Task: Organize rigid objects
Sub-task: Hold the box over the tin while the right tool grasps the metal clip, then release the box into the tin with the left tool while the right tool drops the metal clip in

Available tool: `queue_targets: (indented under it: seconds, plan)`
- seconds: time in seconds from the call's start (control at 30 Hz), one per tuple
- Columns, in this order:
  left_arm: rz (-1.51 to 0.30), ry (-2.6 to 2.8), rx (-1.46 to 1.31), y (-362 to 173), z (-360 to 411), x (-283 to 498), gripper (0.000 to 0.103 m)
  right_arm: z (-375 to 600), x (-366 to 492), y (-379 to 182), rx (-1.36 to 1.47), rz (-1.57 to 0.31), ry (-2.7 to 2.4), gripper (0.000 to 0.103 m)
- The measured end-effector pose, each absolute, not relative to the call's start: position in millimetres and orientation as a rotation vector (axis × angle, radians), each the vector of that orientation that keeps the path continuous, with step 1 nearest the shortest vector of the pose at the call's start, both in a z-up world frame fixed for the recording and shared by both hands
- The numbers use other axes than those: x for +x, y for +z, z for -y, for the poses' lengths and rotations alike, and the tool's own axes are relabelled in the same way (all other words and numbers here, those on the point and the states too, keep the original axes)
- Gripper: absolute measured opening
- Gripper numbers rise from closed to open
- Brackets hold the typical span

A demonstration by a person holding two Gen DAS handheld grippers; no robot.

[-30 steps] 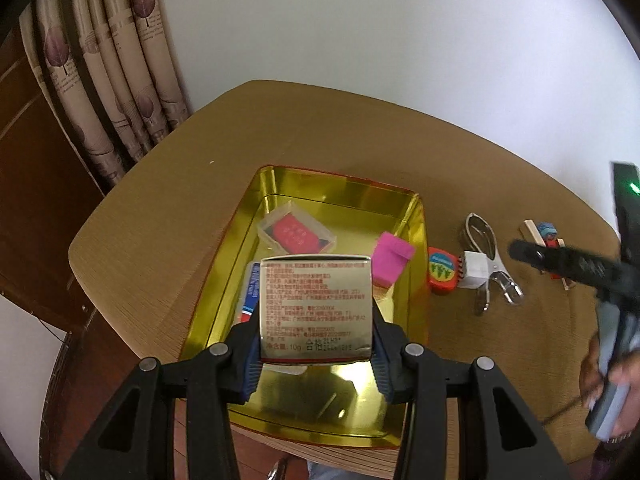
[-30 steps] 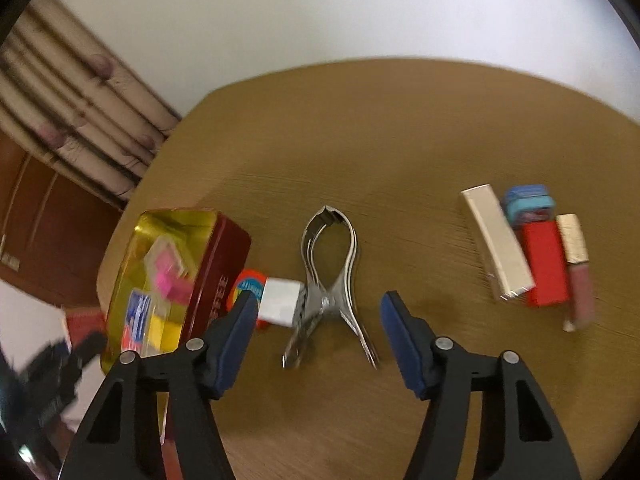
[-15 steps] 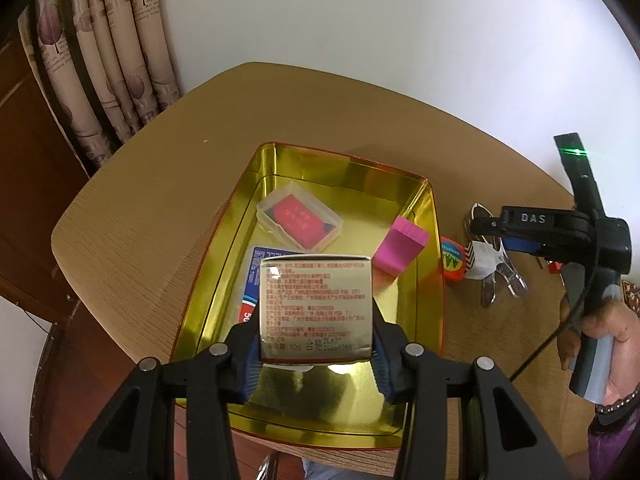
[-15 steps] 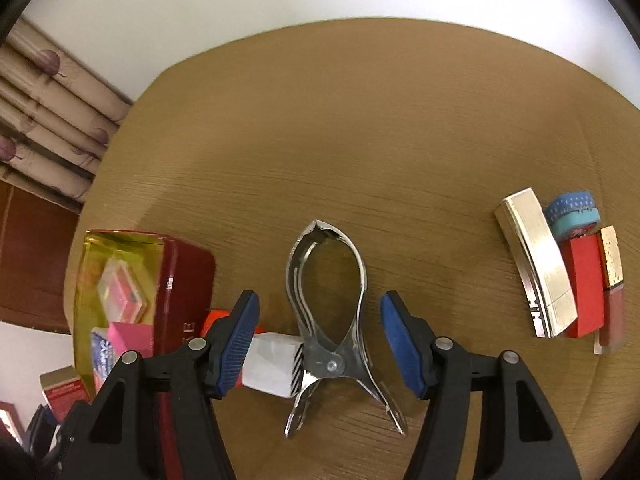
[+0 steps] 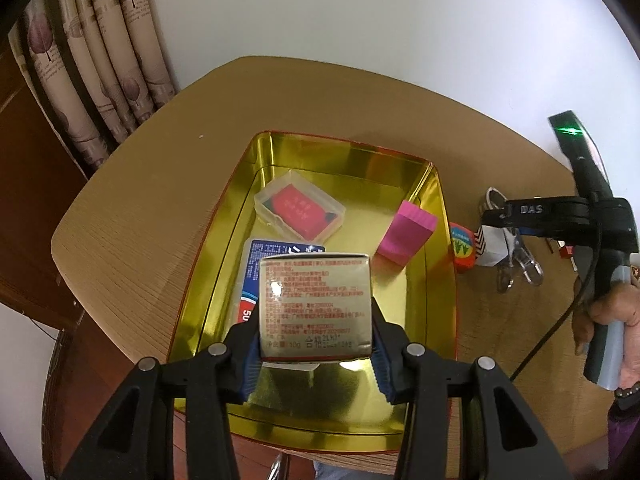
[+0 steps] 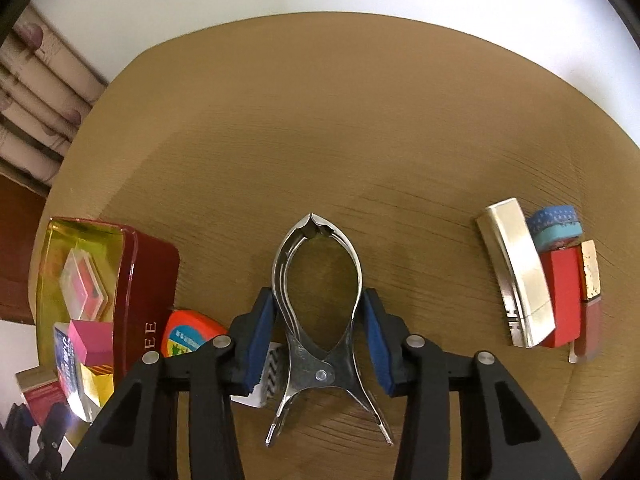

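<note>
My left gripper (image 5: 316, 354) is shut on a gold box with red print (image 5: 315, 306) and holds it above the near part of the gold tin (image 5: 348, 152). The tin holds a clear case with a red card (image 5: 300, 210), a pink block (image 5: 408, 234) and a blue-and-white pack (image 5: 256, 268). My right gripper (image 6: 318, 338) is open, its blue pads on either side of a metal spring clamp (image 6: 318, 312) that lies on the table. I cannot tell whether the pads touch it. The clamp shows partly in the left wrist view (image 5: 516, 268).
An orange-rimmed tape measure (image 6: 186, 334) and a white box (image 6: 266, 376) lie between the tin (image 6: 148, 280) and the clamp. At the right lie a silver box (image 6: 518, 280), blue tape rolls (image 6: 556, 230), a red box (image 6: 564, 292) and a gold-capped tube (image 6: 590, 304). Curtains hang at the far left.
My right gripper has moved forward until its pads flank the metal clamp. My left gripper still holds the gold box and has shifted a little over the tin.
</note>
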State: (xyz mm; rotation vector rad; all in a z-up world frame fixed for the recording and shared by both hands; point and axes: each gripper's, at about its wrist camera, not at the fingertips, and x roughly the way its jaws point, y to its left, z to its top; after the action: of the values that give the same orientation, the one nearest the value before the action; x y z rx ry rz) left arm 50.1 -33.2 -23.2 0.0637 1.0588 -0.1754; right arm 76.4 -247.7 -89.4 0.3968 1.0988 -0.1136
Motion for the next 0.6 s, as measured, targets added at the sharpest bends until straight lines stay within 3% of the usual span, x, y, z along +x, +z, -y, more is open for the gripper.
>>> queue_targets:
  seconds: [0.6]
  plan:
    - [-1.012, -0.409, -0.051, 7.8, 27.7, 29.3, 0.053, 268.1, 37.9, -46.7, 0.459, -0.981, -0.15, 0.039]
